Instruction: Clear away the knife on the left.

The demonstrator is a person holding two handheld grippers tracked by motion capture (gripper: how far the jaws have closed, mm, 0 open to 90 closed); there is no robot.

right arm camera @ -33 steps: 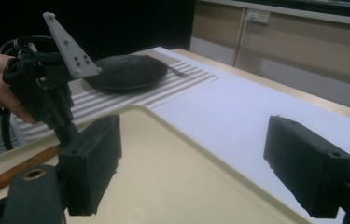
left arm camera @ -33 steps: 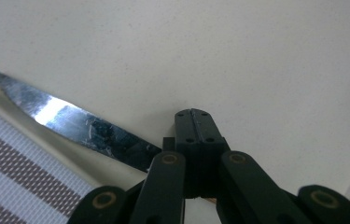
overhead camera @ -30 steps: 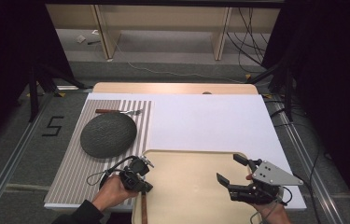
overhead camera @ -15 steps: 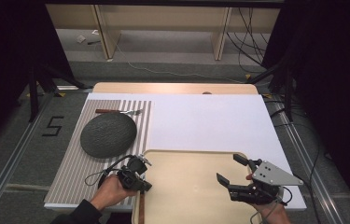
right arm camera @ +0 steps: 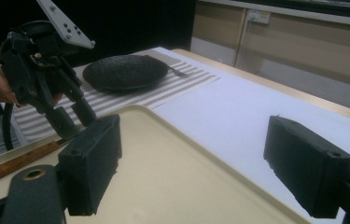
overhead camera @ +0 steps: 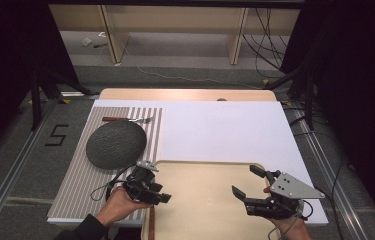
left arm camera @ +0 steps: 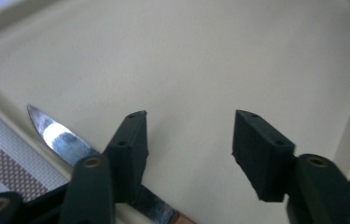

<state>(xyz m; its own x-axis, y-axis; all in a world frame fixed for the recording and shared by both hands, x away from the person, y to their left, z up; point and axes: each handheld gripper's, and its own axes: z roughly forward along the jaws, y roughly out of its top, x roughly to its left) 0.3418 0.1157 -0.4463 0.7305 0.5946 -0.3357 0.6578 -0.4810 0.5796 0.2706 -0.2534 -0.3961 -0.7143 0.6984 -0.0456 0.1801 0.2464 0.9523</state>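
Since the earlier high view the left gripper [overhead camera: 161, 198] has just been opening: its jaws were pressed together low over the knife and now stand spread. The hand has barely shifted, and the right gripper [overhead camera: 245, 182] sits where it was. The steel-bladed knife with a brown wooden handle [overhead camera: 151, 225] lies where it lay, at the left edge of the beige plastic tray [overhead camera: 202, 172].

In the left gripper view the knife [left arm camera: 58, 137] lies flat along the tray's left rim [left arm camera: 4, 18]. The blade tip points to that view's upper left and the handle runs off at the bottom, partly behind the left jaw. Nothing is between the two jaws but bare tray; the pads do not press on the knife. In the high view the knife's long axis runs near to far, handle toward the person, blade end hidden under the left gripper.

The right gripper [right arm camera: 191, 158] hovers over the tray's right part, jaws spread wide, holding nothing. In its view the wooden handle [right arm camera: 16, 163] lies beside the tray rim, below the left gripper [right arm camera: 72, 114].

The tray rests on the near part of a white table cover [overhead camera: 225, 130]. Left of it is a grey-and-white striped placemat [overhead camera: 72, 185] bearing a round dark textured plate [overhead camera: 116, 144]. A brown-handled metal fork [overhead camera: 127, 120] lies crosswise beyond the plate. On the grey floor to the left, black tape forms the digit "5" [overhead camera: 57, 135]. No other writing is readable.
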